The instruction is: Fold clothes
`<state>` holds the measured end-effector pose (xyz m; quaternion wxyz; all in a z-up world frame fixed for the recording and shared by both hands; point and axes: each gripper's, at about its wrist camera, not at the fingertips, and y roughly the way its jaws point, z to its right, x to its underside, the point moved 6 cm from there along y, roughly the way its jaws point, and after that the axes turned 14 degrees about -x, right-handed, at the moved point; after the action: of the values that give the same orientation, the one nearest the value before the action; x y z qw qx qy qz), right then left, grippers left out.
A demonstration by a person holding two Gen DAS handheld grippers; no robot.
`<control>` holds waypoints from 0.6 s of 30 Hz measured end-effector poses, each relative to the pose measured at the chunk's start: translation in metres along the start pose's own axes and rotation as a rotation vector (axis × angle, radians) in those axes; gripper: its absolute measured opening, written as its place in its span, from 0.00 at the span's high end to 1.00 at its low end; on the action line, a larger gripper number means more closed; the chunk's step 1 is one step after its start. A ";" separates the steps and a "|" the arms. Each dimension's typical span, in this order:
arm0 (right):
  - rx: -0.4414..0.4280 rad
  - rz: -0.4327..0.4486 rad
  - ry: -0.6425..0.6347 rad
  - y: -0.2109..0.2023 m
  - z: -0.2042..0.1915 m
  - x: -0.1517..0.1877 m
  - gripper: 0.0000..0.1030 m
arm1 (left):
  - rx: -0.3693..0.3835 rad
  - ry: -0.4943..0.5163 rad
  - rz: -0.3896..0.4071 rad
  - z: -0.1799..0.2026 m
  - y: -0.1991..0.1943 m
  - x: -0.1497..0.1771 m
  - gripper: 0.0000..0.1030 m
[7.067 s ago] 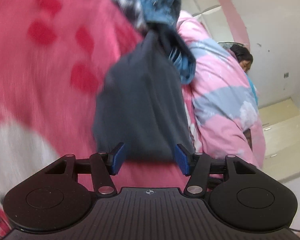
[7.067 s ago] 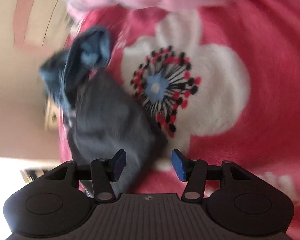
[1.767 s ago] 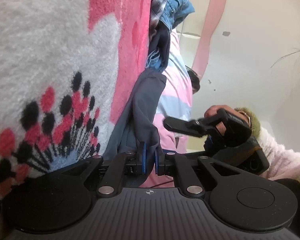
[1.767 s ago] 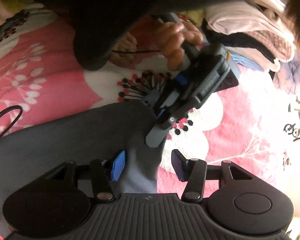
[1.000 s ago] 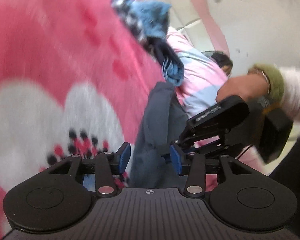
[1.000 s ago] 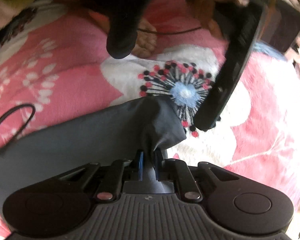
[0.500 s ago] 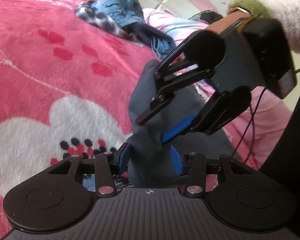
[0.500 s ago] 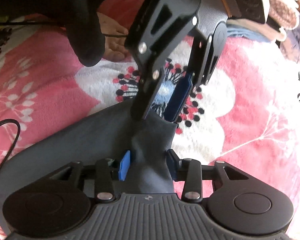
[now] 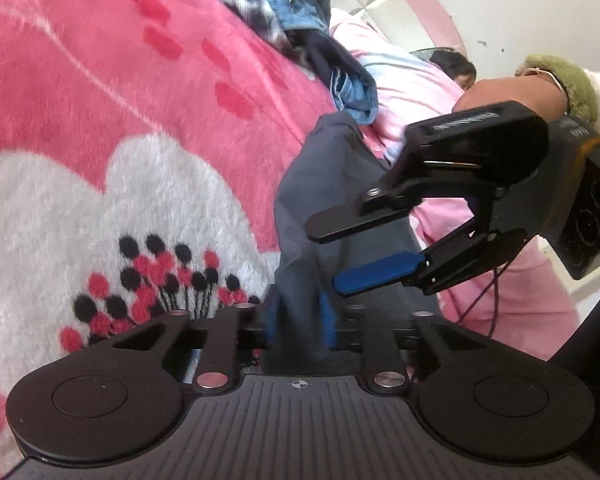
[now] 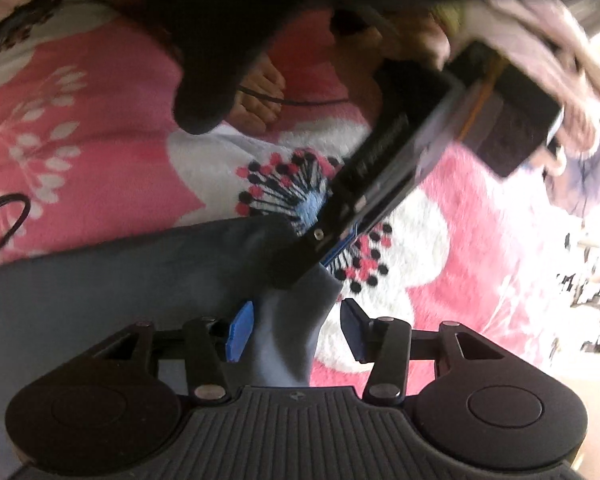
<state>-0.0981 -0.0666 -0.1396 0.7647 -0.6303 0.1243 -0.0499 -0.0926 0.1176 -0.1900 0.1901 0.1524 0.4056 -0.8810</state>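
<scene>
Garment (image 9: 332,200): grey, soft, limp; lies on pink blanket (image 9: 100,80), running from centre toward 12 o'clock.

Left gripper (image 9: 299,320): closing on its bunched corner.

Right gripper (image 10: 296,330): opening, fold loose between the jaws.

Best hold: corner or hem.

Room: open blanket at 9 o'clock; clothes pile (image 9: 284,4) at 12.

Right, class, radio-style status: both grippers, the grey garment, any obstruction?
Left gripper closing on grey garment. Right gripper opening, cloth between its jaws. Nothing obstructing; clothes pile lies apart.

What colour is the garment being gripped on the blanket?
Dark slate grey, plain, no pattern. The garment shows best in the left wrist view.
</scene>
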 end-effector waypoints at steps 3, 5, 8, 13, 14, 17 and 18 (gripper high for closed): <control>0.026 0.006 -0.079 0.001 -0.009 0.000 0.46 | 0.054 -0.058 -0.023 -0.003 0.004 0.001 0.95; 0.033 0.009 -0.119 0.004 -0.014 0.001 0.45 | 0.114 -0.124 -0.041 -0.006 0.007 0.001 0.95; 0.040 0.010 -0.162 0.010 -0.019 0.003 0.45 | 0.199 -0.248 -0.079 -0.015 0.014 0.003 0.96; 0.061 0.026 -0.221 0.020 -0.026 0.003 0.45 | 0.259 -0.370 -0.122 -0.027 0.021 0.008 0.96; 0.063 0.028 -0.229 0.022 -0.026 0.002 0.45 | 0.266 -0.381 -0.126 -0.027 0.022 0.008 0.96; 0.058 0.030 -0.249 0.026 -0.028 0.003 0.45 | 0.275 -0.392 -0.142 -0.027 0.026 0.008 0.96; 0.055 0.031 -0.253 0.026 -0.028 0.004 0.45 | 0.280 -0.397 -0.147 -0.027 0.027 0.009 0.96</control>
<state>-0.1037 -0.0889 -0.1701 0.7920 -0.6083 0.0349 0.0384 -0.0850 0.1202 -0.2284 0.1784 -0.0288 0.2442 -0.9527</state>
